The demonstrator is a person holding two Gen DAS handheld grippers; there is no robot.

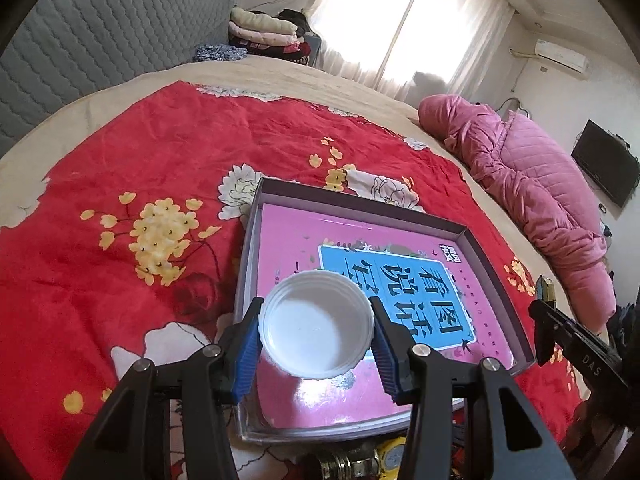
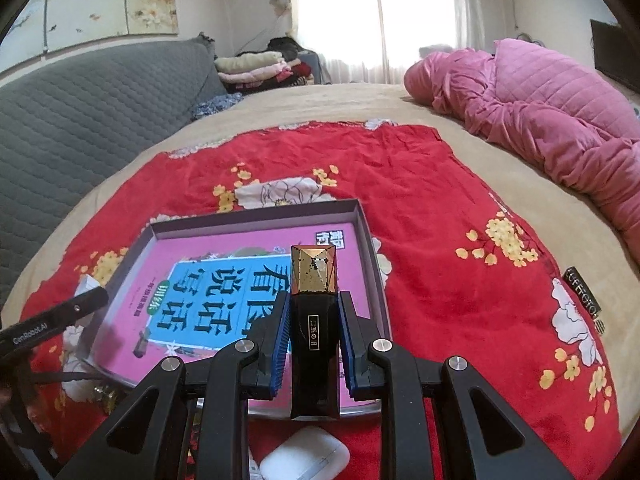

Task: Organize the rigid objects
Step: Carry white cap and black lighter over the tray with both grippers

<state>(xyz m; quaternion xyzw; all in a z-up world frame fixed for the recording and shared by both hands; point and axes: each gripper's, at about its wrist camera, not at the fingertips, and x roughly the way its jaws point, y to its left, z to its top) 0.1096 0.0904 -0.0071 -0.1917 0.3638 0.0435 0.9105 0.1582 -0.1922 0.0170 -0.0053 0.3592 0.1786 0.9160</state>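
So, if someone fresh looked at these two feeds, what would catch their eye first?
Probably the white cap pinched in the left claw and the black-and-gold bottle clamped in the right claw, both above the shallow box. That box holds a pink book and sits on the red floral cloth.

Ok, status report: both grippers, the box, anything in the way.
Left gripper shut on white cap. Right gripper shut on black bottle. Both over box, book inside. Drop path clear.
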